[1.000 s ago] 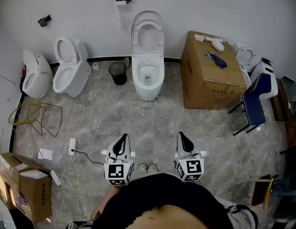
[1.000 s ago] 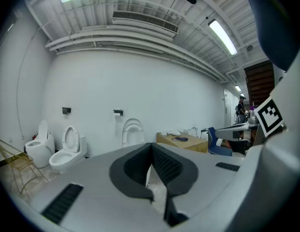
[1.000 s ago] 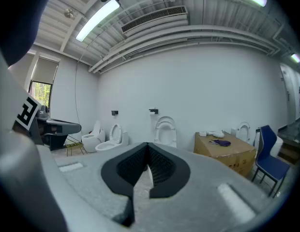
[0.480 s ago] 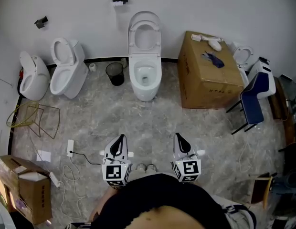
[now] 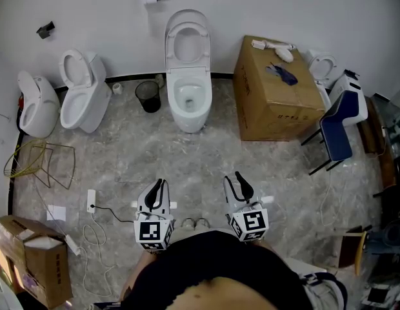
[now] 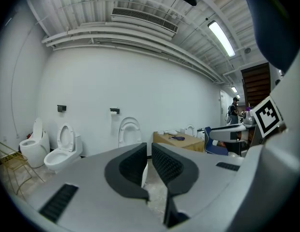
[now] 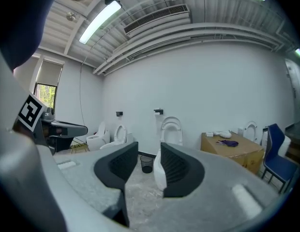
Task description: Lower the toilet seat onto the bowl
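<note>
Fingers (image 6: 132,164) of the left gripper (image 5: 159,186) are closed with nothing between them. Those of the right gripper (image 5: 236,181) have just been opening and stand a little apart, empty. Each gripper's cube bears a black-and-white square marker. Print on the side of the box (image 5: 277,118) at far right is too small to read. Both grippers sit near, well apart from the bowl (image 5: 188,102) at the far wall. Its seat (image 5: 171,44) stands upright against that wall, above the bowl. The bowl's long axis runs far to near, front pointing near. A bin (image 5: 148,96) stands just left of it.
</note>
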Available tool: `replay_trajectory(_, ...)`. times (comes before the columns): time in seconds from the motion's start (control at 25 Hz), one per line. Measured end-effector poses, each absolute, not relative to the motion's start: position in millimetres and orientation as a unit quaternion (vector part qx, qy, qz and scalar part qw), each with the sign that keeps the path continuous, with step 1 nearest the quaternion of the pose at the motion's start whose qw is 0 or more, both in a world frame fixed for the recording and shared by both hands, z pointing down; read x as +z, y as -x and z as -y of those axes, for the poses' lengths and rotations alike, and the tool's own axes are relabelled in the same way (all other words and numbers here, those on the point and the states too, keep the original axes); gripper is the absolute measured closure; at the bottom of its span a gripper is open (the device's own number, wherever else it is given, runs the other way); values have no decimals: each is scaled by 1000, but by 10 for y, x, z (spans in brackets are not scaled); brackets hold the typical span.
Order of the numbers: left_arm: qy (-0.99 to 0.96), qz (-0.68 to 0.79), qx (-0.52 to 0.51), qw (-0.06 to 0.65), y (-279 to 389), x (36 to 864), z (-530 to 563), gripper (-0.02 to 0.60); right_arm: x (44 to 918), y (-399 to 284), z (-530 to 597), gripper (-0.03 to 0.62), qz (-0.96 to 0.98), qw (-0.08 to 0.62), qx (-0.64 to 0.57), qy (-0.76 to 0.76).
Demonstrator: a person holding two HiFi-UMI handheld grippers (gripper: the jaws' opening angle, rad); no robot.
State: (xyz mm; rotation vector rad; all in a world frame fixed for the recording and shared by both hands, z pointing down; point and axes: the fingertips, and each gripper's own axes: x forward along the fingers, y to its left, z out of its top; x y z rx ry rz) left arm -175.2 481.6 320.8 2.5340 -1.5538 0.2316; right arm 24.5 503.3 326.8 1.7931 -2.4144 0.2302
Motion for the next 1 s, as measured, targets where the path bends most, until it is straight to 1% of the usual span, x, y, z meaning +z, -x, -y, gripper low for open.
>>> replay_trajectory(0.04,-847,520,75,78,1745,3181,-4797,569,3258,-249,-5018,442,799,63,76,-593)
replay_trajectory(0.08,-847,521,74,78,1738,3171,-4781,530,3250,-262,-5003,401,799,62,75,-594)
replay_trajectory(0.12,-846,522,72,80,1739,3182,-4768,426,3247,-277,-4989,365,798,62,74,-595)
replay_trajectory(0.16,-844,525,72,82,1752,3194,-4757,353,3250,-289,-4978,342,797,62,74,-597)
replay_trajectory(0.24,-837,535,72,86,1815,3186,-4742,280,3261,-296,-4961,310,794,61,77,-600)
replay_trajectory(0.36,-832,545,72,73,1883,3165,-4736,203,3244,-368,-4925,250,783,55,75,-615)
replay_trajectory(0.44,-833,547,74,41,1888,3138,-4744,133,3224,-468,-4900,190,769,47,72,-633)
replay_trajectory(0.48,-833,548,74,30,1890,3116,-4754,108,3223,-509,-4888,147,764,45,72,-639)
replay_trajectory(0.52,-832,549,71,29,1902,3099,-4761,88,3228,-535,-4877,116,762,45,73,-642)
replay_trajectory(0.56,-831,551,67,36,1923,3096,-4763,70,3239,-551,-4867,100,761,46,75,-642)
replay_trajectory(0.68,-833,544,75,68,1960,3202,-4754,44,3297,-578,-4858,67,761,52,80,-641)
replay_trajectory(1.0,-839,531,100,67,1932,3316,-4740,37,3336,-676,-4907,63,754,64,88,-648)
